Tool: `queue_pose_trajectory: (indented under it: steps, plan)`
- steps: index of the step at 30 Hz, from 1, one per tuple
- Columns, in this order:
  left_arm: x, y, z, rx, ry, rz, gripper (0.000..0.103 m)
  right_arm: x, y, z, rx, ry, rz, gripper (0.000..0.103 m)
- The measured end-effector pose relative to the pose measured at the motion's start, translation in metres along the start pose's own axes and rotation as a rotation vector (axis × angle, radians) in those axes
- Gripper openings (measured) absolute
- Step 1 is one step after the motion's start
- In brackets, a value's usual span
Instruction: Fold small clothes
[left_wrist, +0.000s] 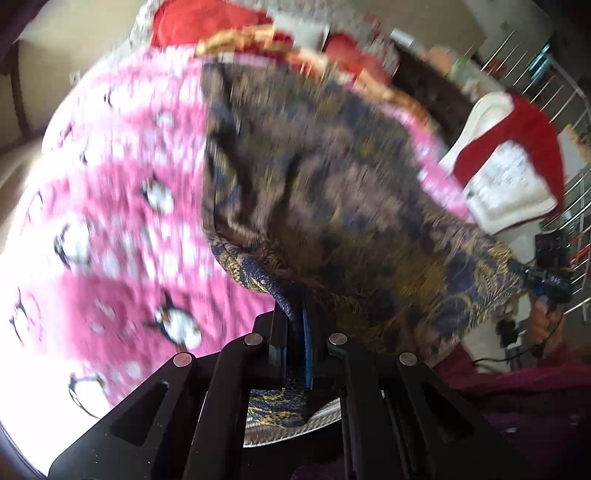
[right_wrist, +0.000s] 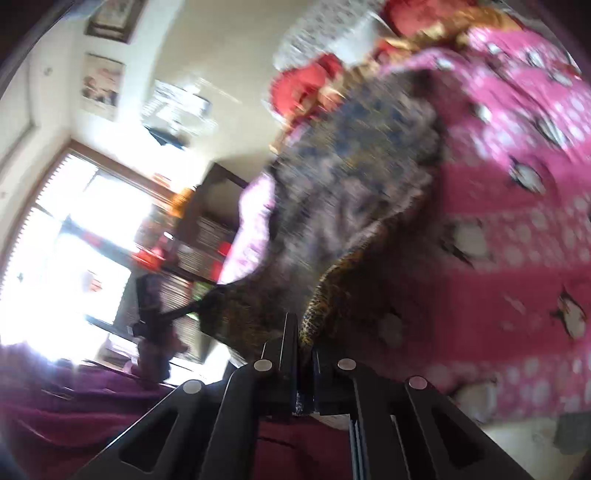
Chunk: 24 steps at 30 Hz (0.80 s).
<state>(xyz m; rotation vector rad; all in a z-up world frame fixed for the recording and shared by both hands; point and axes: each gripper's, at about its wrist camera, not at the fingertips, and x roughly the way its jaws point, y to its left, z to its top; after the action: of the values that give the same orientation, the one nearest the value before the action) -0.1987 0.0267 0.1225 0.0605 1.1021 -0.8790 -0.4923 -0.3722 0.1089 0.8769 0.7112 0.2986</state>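
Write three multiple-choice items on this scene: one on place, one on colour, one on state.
1. What lies under the patterned garment?
A. a penguin-print blanket
B. a bare wooden floor
C. a glass table

2. What is the blanket's main colour?
A. green
B. pink
C. grey

3. The left gripper is
A. wide open
B. shut on the garment
C. out of view

Key: A, pink penguin fabric surrounds the garment; B, pink with white dots; B, cloth is pinched between closed jaws, as with the right gripper.
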Motion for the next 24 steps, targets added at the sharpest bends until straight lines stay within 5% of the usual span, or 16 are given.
queue_pose_trajectory:
  steps: [6, 14, 24]
  plan:
    - [-0.028, 0.004, 0.026, -0.001, -0.117, -0.029, 0.005, -0.013, 0.024, 0.027, -0.017, -0.121, 0.113, 0.005]
    - [-0.022, 0.026, 0.087, -0.054, -0.219, 0.005, 0.005, -0.009, -0.004, 0.103, 0.057, -0.294, 0.082, 0.005]
    - [0.04, 0.042, 0.18, -0.051, -0.245, 0.098, 0.005, 0.037, -0.025, 0.212, 0.016, -0.308, -0.008, 0.005]
